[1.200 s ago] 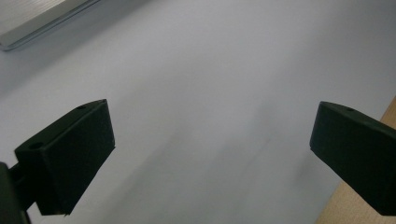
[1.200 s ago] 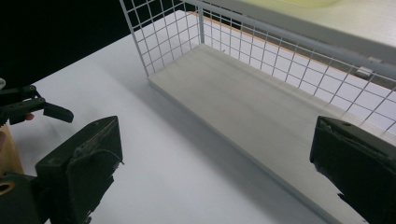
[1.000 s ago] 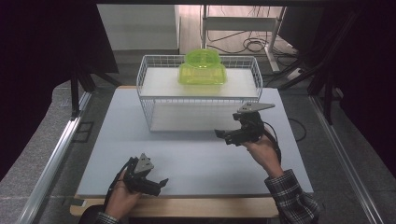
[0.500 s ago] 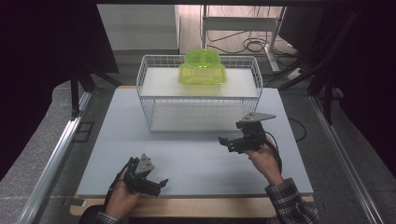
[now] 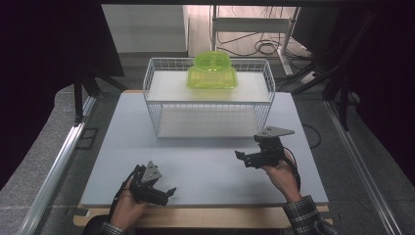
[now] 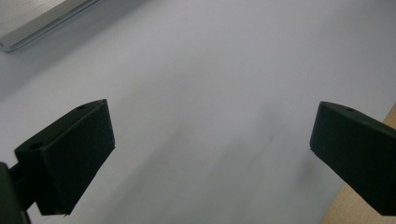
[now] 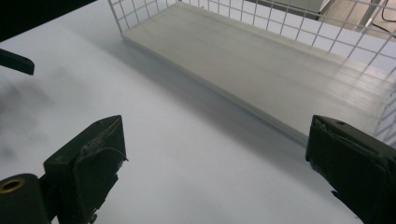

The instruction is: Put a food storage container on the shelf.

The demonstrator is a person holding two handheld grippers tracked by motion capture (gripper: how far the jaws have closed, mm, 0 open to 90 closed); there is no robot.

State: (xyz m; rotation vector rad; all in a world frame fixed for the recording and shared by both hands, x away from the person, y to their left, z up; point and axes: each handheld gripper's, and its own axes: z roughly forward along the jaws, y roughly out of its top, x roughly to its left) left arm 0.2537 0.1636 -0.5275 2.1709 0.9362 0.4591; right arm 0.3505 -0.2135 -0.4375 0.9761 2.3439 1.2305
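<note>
Green plastic container (image 5: 212, 71) sits on the wire rack (image 5: 156, 93), probably your target; both tools, left (image 5: 164, 193) and right (image 5: 241, 157), gape wide and empty, so raise the right one level.

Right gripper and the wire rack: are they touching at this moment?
Apart. In the right gripper view, the open right gripper has bare mat between its jaws and the wire rack; the high view shows the same gap.
</note>
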